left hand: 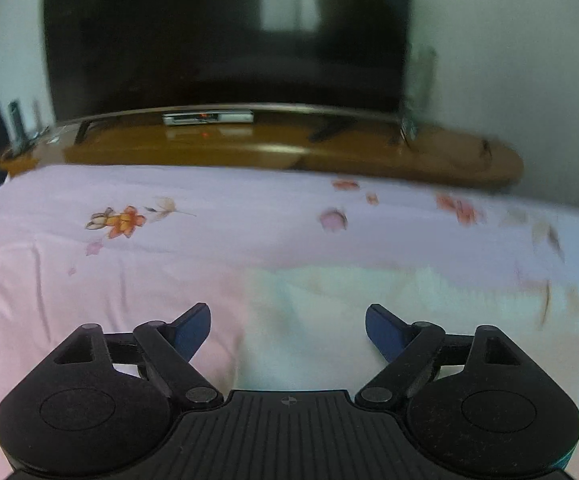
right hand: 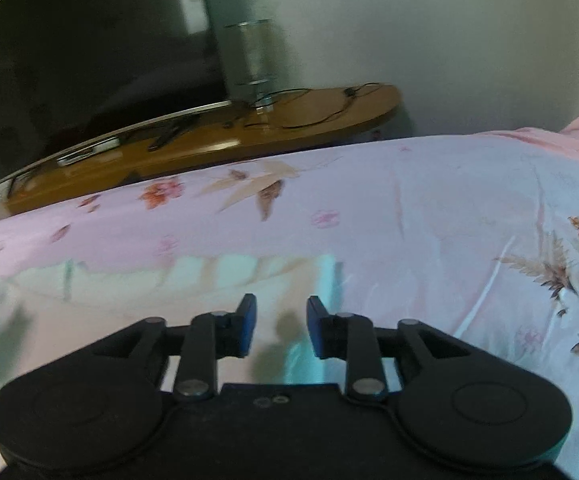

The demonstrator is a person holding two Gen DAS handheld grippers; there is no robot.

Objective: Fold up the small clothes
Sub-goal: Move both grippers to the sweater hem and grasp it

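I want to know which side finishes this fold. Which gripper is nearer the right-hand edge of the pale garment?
Right. The right gripper is just short of that edge of the pale garment; the left gripper is over its opposite edge.

Black gripper (left hand: 288,332), blue fingertips (left hand: 193,330)

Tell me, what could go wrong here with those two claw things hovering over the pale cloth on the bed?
The pale garment looks thin and lies flat on the floral bedsheet; the left gripper, jaws wide, or the right gripper, jaws narrower, might pinch the sheet along with it. The left view is blurred, so its aim at the garment's edge could be off.
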